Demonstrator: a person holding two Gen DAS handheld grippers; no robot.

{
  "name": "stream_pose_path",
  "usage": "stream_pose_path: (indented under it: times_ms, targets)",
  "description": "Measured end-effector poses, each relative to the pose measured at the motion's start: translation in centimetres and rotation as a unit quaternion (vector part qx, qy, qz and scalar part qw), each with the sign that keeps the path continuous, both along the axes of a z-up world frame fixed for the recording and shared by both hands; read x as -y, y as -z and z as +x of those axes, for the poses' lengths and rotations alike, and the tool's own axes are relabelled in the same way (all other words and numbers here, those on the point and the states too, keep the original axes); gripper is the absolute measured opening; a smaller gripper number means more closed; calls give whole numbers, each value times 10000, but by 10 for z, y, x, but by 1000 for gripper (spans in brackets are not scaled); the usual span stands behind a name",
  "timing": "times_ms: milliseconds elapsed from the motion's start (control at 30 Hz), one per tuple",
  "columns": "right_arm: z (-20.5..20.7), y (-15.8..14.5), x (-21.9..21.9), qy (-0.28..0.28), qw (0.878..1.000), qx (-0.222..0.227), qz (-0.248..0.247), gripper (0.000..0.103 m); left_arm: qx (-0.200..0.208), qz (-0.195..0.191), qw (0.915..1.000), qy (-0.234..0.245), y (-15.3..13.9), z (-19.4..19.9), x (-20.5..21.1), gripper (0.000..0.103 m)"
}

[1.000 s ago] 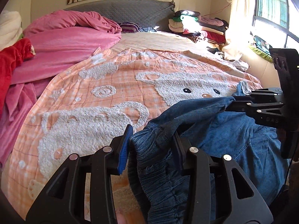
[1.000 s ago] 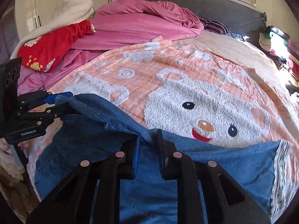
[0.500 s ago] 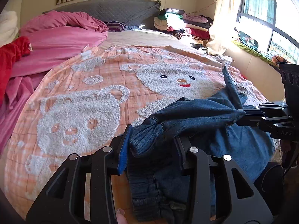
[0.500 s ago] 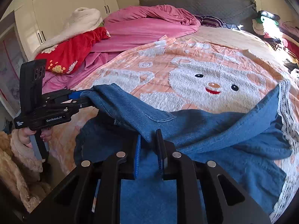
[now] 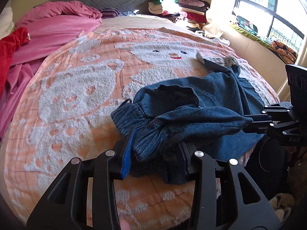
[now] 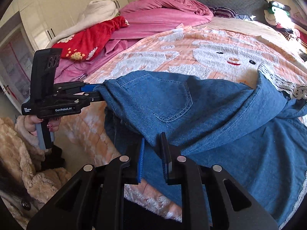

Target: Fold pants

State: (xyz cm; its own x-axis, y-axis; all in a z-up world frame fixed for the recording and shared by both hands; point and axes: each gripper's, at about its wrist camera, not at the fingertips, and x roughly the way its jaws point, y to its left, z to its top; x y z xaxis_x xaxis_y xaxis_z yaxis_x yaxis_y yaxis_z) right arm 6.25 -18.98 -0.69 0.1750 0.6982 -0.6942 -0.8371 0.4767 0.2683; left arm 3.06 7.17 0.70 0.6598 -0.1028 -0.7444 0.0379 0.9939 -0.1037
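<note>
Pants [image 6: 220,118] hung lifted over the near edge of the bear blanket [image 5: 80,88], waistband bunched in the clenched left gripper [image 5: 155,151] and an edge pinched by the right gripper [image 6: 152,153], so the lace-trimmed legs could drag and crumple, skewing any fold.

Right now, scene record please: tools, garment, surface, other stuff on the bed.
left tool: shut on the elastic waistband of the blue denim pants
right tool: shut on a pants edge
pants: stretched between the tools, lifted, lace-trimmed hem on the bed
surface: peach bear-pattern blanket
left side: pink duvet, red floral blanket
</note>
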Motion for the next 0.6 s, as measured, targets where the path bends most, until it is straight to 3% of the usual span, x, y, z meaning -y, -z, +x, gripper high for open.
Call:
stream_pose_path:
  times_ms: [167,233,367,467,600]
  targets:
    - [-10,16,-10,-144,9996,-79,-210,16,-325,-67,9994,6,12,-12,-3,37]
    - [-11,23,-12,-125,9994,-77,-319,16,-421,-136,9990,61,10,-19,-6,48]
    - [-12,33,-14,-120,9991,-102,-400,17,-519,-131,9985,-100,1,-34,-23,49]
    - [-14,36,-14,-132,9991,-93,-389,18,-360,-179,9988,-263,-16,-42,-31,49]
    - [-16,35,-14,-171,9992,-133,-327,24,102,-477,9988,-95,-33,-29,-11,49]
